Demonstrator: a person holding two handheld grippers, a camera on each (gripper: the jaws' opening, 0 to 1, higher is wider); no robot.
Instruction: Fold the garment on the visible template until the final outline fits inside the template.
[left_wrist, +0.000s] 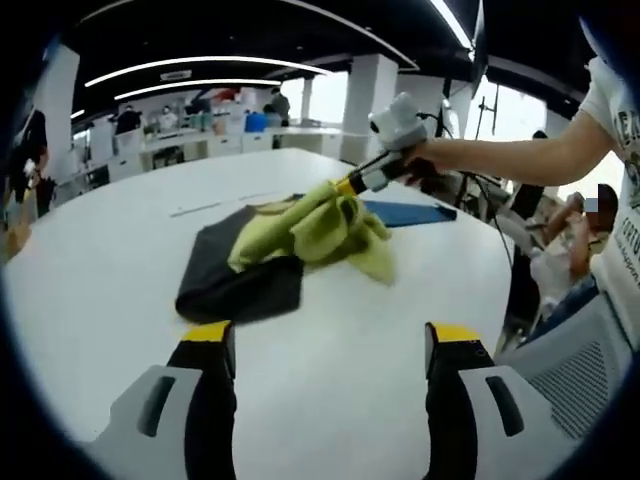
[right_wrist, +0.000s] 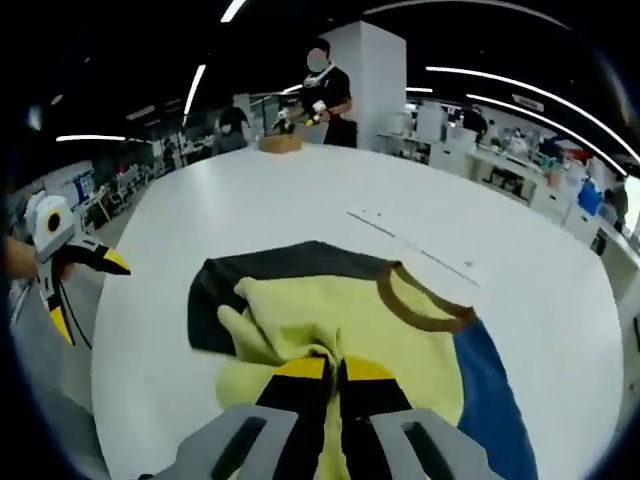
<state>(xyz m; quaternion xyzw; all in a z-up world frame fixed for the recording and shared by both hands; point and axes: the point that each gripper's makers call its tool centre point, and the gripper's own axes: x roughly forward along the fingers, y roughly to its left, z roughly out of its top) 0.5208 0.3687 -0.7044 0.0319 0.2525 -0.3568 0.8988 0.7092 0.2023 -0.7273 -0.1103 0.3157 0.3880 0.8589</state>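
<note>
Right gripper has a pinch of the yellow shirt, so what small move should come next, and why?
Probably carry the right gripper across toward the dark template and lay the fold down. It is shut on the yellow shirt, which sits bunched and partly off the template, while the left gripper hangs open above the white table.

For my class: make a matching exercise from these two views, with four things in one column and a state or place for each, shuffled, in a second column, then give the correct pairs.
Things:
1. yellow garment
2. right gripper
3. left gripper
4. dark template

States or places:
A. open, holding nothing
B. lying flat on the white table, under the cloth
C. bunched up and pinched
D. shut on the cloth

Pairs: 1-C, 2-D, 3-A, 4-B
</note>
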